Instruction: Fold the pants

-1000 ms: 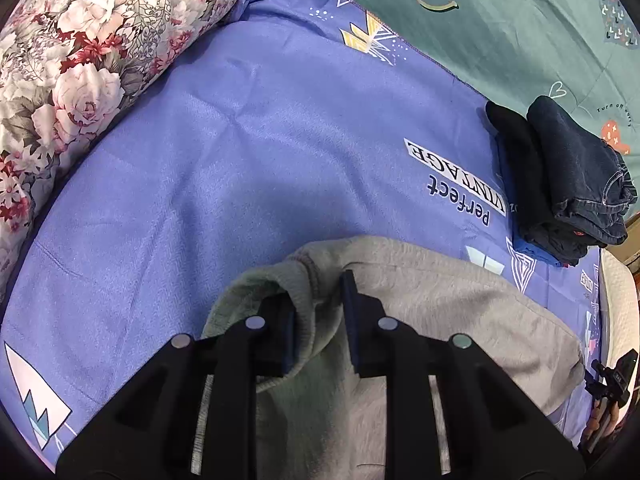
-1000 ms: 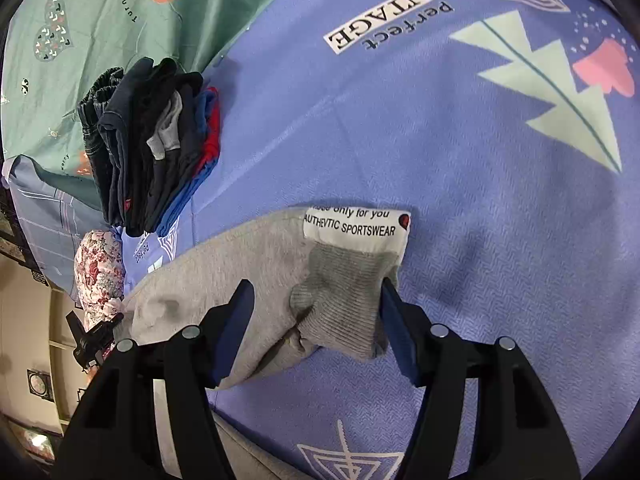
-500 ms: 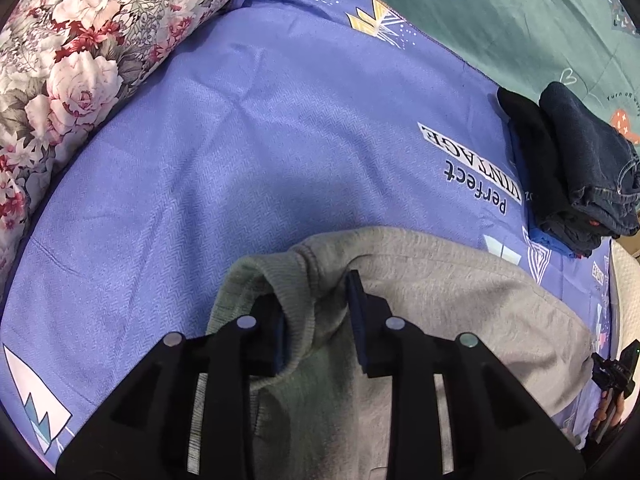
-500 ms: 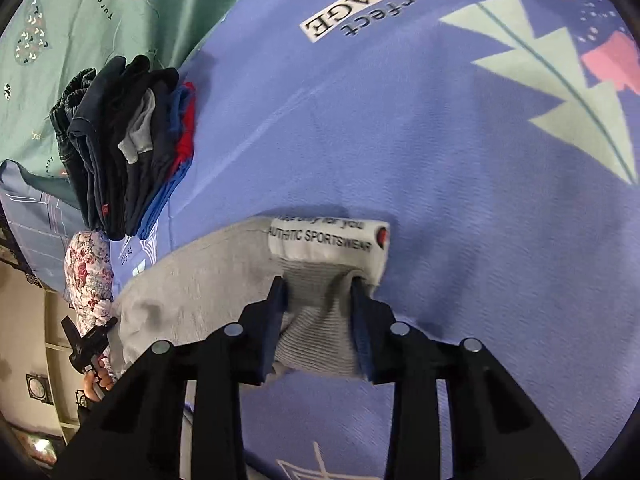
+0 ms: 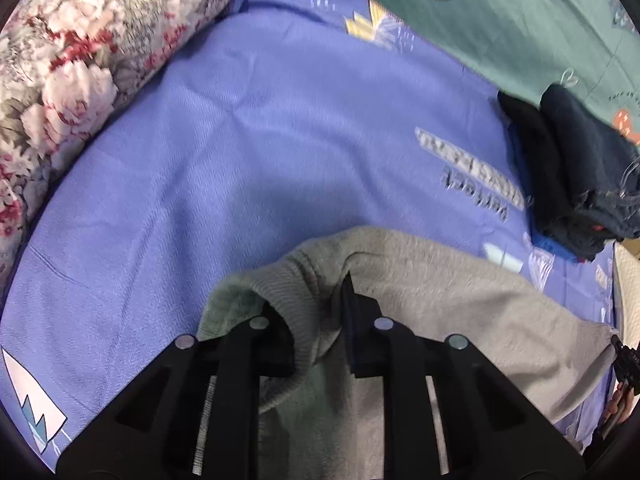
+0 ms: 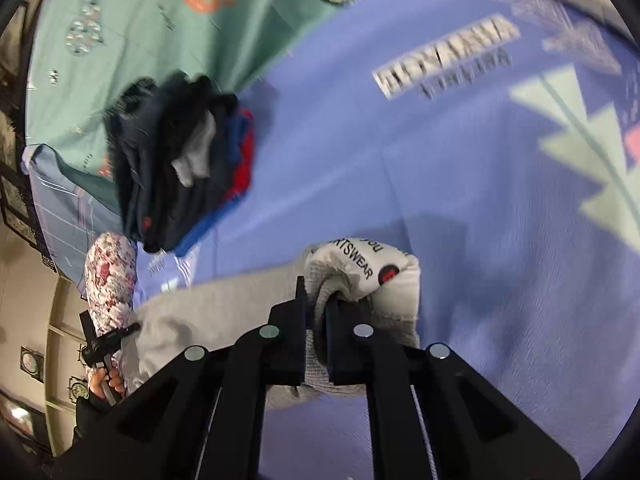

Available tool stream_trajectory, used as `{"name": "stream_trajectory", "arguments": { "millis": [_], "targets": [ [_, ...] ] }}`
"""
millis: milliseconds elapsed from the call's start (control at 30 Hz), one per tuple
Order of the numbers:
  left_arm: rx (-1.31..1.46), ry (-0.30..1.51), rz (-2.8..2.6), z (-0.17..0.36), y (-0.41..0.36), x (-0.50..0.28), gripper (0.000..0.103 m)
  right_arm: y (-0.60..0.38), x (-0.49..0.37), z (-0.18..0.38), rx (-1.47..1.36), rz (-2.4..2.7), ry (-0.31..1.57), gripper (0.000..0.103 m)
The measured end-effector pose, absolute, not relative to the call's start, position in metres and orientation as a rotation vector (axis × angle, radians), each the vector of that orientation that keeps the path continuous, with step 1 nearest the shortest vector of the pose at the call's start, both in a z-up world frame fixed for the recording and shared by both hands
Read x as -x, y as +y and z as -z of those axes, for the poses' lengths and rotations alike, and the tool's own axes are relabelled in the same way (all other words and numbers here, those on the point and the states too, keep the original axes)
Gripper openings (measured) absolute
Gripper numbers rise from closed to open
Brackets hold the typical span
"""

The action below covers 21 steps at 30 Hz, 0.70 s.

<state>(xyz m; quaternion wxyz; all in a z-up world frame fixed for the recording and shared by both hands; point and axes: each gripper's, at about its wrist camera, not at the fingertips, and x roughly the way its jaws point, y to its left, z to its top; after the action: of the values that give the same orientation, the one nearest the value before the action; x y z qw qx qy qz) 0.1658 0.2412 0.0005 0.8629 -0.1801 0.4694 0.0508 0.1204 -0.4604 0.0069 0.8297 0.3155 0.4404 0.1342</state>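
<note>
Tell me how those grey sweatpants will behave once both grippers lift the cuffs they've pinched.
The grey sweatpants will probably hang limp: the ribbed cuff bunches and curls between the right gripper fingers. The middle likely sags between the two grips, since the left gripper holds only another cuff edge. Slipping seems unlikely; the knit looks thick and soft, not slick.

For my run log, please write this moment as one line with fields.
left gripper: shut on grey knit pants | right gripper: shut on labelled cuff | surface: blue printed sheet | step: fold starting

"RTSWEAR" on pants label (image 6: 362, 266) (cropped)
</note>
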Motion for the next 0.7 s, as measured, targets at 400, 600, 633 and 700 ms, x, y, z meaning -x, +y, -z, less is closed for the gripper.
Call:
{"name": "stream_trajectory", "arguments": {
  "millis": [400,600,633,700],
  "targets": [
    [0.392,1.080,-0.142,0.024,0.245,-0.219,0.024,-0.460,-0.195,-0.051,-0.478,-0.129,0.906,0.025],
    [0.648,1.075,0.007,-0.002,0.278,-0.206,0.080,-0.486,-0.179,0.000,-0.459,0.099,1.014,0.045],
    [0.623,1.042,-0.013,-0.017,0.283,-0.195,0.087,-0.489,-0.166,-0.010,-0.462,0.080,0.987,0.047],
    [0.622,1.012,0.012,-0.037,0.292,-0.173,0.087,-0.495,-0.136,-0.030,-0.453,0.059,0.944,0.063]
  ]
}}
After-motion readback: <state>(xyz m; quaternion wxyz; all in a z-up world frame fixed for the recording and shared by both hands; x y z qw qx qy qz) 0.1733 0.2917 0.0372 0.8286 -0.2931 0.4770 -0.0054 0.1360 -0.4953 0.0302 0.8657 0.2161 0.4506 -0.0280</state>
